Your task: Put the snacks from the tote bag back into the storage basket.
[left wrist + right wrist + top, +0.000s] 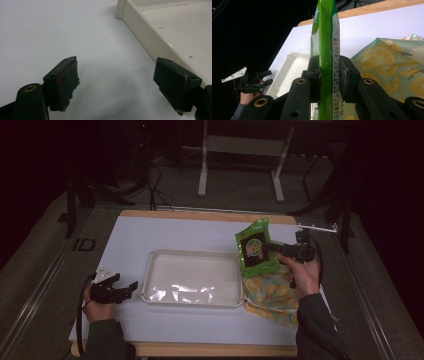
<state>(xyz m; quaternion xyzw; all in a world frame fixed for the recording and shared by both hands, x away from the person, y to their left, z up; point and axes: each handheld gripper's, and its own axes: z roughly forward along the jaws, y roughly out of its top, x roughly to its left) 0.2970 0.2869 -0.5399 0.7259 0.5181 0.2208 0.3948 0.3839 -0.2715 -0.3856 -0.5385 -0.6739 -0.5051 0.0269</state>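
Note:
A green snack packet (257, 247) hangs upright above the table's right side, and my right gripper (272, 247) is shut on it from the right. In the right gripper view the two black pads press on both faces of the green packet (327, 42). Below it lies a drawstring bag printed with lemons (270, 292), also the lemon bag (387, 65) at the right of that view. A cream tray (150, 270) sits empty in the middle of the table. My left gripper (131, 287) rests at the table's left, open, with bare table between its fingertips (62, 82).
The cream tray's corner (140, 27) stands close to the right of my left gripper. The white table top (135, 235) has a wooden rim at its far side. Beyond it are metal stand legs (202, 175) and cables on the floor.

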